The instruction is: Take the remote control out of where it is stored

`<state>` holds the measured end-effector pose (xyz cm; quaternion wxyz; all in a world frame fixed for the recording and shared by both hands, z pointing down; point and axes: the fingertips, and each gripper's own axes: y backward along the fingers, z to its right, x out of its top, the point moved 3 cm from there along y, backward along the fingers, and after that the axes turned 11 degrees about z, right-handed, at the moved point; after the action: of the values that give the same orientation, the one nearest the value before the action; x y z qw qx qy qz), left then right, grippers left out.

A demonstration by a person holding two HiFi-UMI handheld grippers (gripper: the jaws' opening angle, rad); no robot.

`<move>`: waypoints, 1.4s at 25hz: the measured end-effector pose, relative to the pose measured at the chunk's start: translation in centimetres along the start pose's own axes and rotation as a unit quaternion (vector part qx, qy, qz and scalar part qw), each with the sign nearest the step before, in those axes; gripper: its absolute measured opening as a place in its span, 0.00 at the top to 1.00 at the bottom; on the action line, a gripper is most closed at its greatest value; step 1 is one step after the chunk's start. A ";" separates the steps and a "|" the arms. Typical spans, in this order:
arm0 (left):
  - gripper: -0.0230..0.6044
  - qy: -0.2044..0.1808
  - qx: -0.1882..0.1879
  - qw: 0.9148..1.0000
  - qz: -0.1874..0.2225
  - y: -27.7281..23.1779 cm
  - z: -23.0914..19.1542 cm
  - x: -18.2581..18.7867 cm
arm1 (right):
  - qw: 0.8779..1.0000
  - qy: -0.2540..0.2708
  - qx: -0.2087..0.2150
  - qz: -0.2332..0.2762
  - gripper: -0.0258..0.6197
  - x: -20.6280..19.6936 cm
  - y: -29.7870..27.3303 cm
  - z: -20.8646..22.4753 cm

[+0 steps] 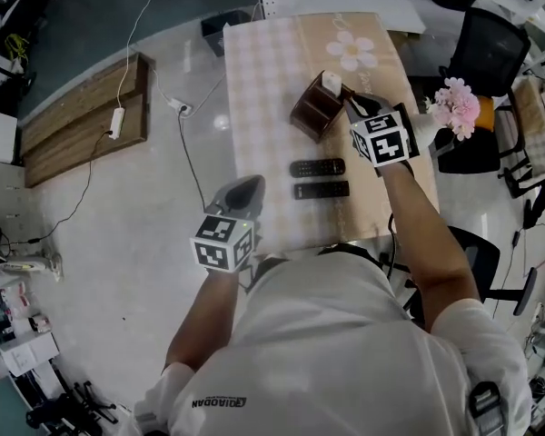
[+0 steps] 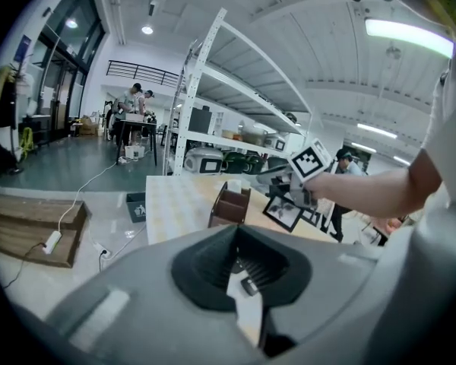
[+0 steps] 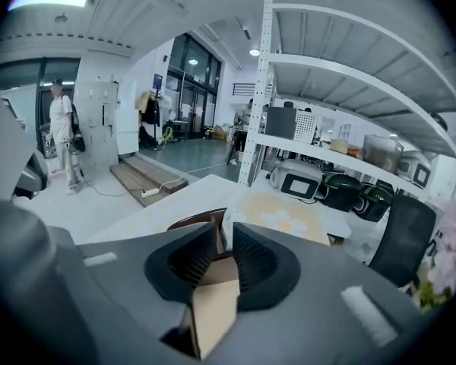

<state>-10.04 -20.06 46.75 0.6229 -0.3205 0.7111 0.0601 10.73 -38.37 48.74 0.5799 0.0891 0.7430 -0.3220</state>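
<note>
Two remotes are lying flat on the checkered table (image 1: 263,80), the far black remote (image 1: 317,166) just beyond the near black remote (image 1: 322,190). Further back, a white remote (image 1: 331,83) is standing upright in the brown holder (image 1: 309,116). The right gripper (image 1: 352,105) is hovering just right of that holder, jaws slightly apart, gripping nothing. The left gripper (image 1: 245,187) is hanging over the table's near left edge, jaws parted and empty too.

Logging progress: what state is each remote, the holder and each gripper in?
Holder: standing on table.
White remote: upright in holder.
Far black remote: flat on table.
Near black remote: flat on table.
Left gripper: open, empty.
Right gripper: open, empty, beside holder.
</note>
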 end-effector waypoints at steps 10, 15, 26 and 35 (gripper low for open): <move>0.96 0.034 0.036 0.999 -0.009 0.3 -1.3 -1.1 | 0.996 0.024 0.039 -0.079 0.69 -1.3 -8.1 2.5; 0.96 0.044 0.048 0.998 -0.011 0.7 -1.9 -1.7 | 0.991 0.043 0.070 -0.107 0.68 -1.7 -9.9 2.3; 0.96 0.043 0.043 0.998 -0.010 1.1 -1.8 -1.6 | 0.990 0.060 0.080 -0.101 0.77 -1.0 -9.3 1.7; 0.96 0.029 0.020 0.999 -0.006 1.9 -1.0 -1.5 | 0.996 0.069 0.054 -0.021 0.78 4.9 -4.6 1.3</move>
<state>-11.91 -18.47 47.74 0.6085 -0.3139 0.7282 0.0321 7.91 -43.91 45.78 0.5148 0.1262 0.7644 -0.3670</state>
